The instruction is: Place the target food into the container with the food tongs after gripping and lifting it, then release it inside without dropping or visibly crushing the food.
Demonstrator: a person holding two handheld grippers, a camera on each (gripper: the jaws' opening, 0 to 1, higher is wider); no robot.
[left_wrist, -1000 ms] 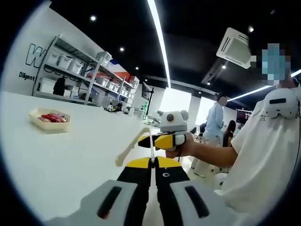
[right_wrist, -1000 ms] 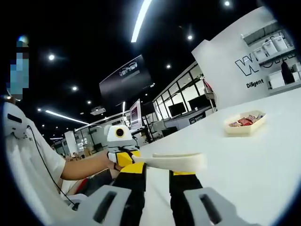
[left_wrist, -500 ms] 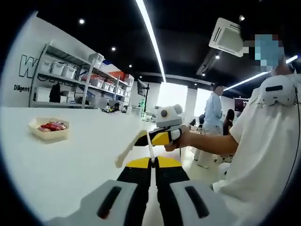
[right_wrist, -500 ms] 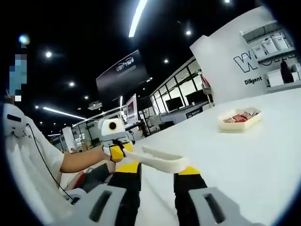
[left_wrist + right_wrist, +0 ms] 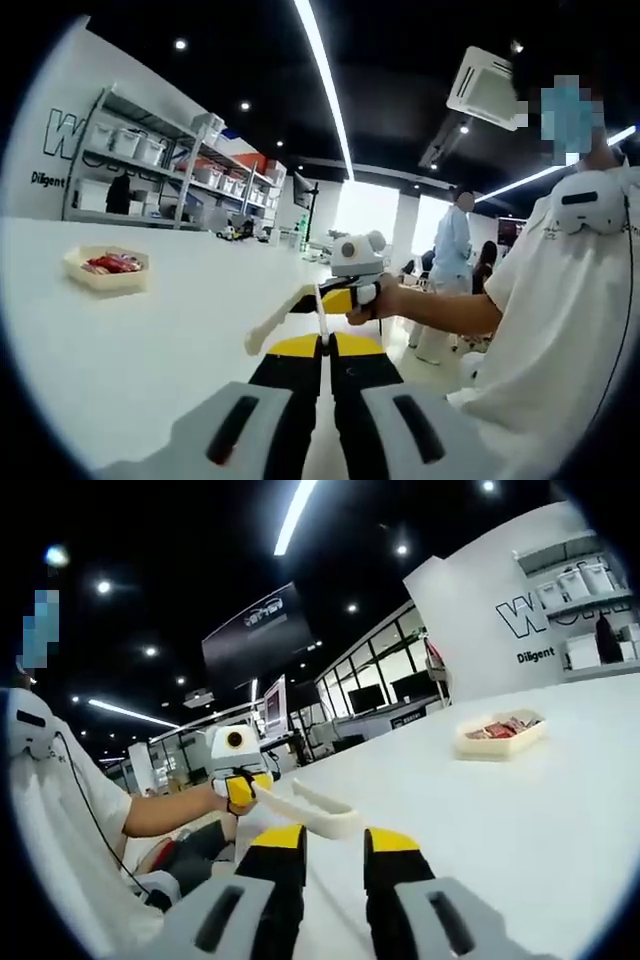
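Tongs (image 5: 305, 808) are being swung w/ the right hand-held gripper (image 5: 330, 840), now spread; left hand-held gripper (image 5: 327, 345) is being kept pinched on them. Food (image 5: 112, 264), in tray (image 5: 105, 283) on counter (image 5: 150, 350), is judged soft, light; should be gripped mid-piece.

The tray (image 5: 104, 270) serves as landmark: it sits on the surface (image 5: 150, 340), with food pieces (image 5: 112, 263) lying inside it. Behind the tray, against the wall, stands a shelving rack (image 5: 150, 170) carrying bins. In the left gripper view the tongs (image 5: 285, 315) lie well to the right of the tray and nearer the camera, above the surface. In the right gripper view the tray (image 5: 498, 736) is far off on the surface (image 5: 520, 820), and the tongs (image 5: 310, 810) lie well to its left, nearer the camera.
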